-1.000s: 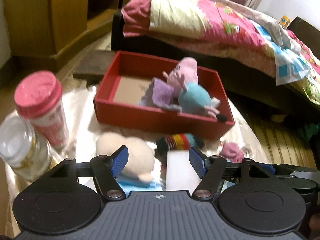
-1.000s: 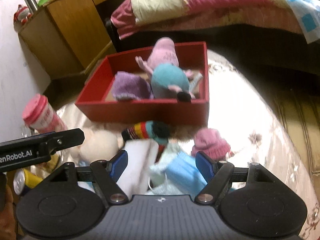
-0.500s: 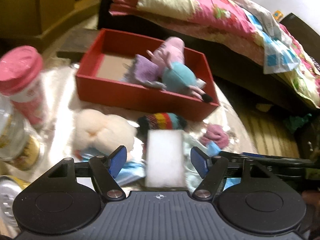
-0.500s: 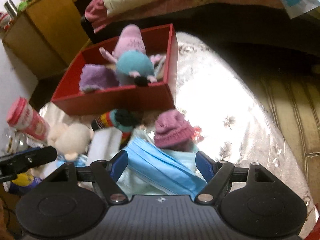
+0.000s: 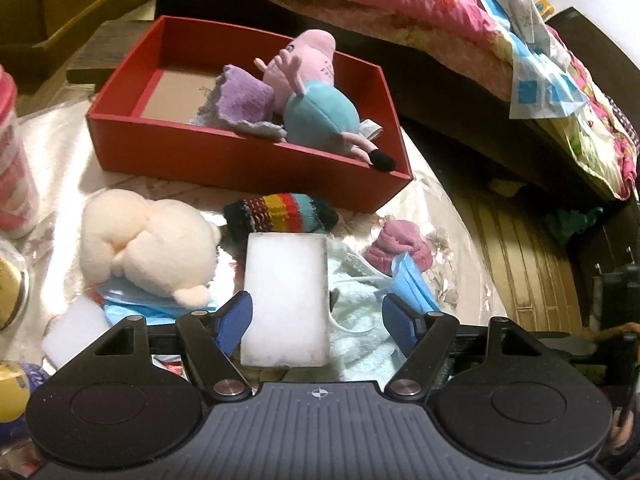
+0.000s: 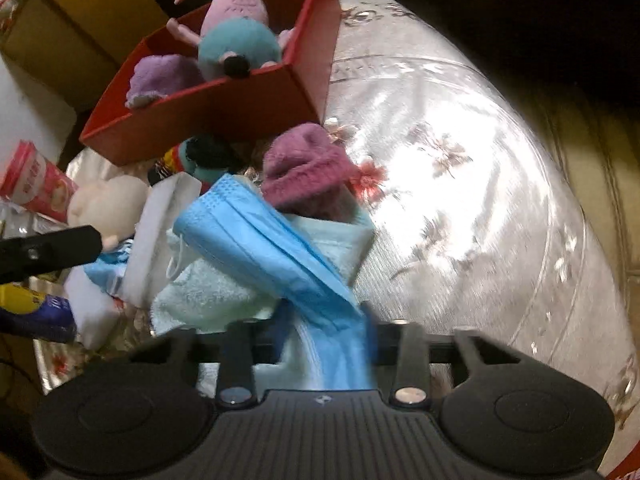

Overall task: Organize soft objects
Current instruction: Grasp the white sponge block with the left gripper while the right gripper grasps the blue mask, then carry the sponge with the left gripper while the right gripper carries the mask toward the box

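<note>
A red box [image 5: 224, 160] [image 6: 224, 108] holds a pink-and-teal pig plush [image 5: 316, 104] and a purple cloth [image 5: 240, 100]. In front lie a cream plush [image 5: 148, 248], a striped sock [image 5: 280, 212], a white sponge [image 5: 286, 296], a mauve knit hat [image 6: 304, 168], a pale green towel [image 6: 224, 288] and a blue face mask [image 6: 264, 244]. My left gripper [image 5: 318, 320] is open with the white sponge between its fingers. My right gripper [image 6: 326, 340] is shut on the near end of the blue face mask.
A pink-lidded cup [image 5: 12, 184] and cans stand at the left edge of the shiny floral tablecloth [image 6: 460, 200]. A second white sponge [image 5: 72, 332] and another blue mask [image 5: 136, 304] lie under the cream plush. A bed with a pink quilt [image 5: 400, 0] is behind.
My right gripper dropped onto the blue face mask and closed on it. My left gripper moved forward so the white sponge now sits between its open fingers.
</note>
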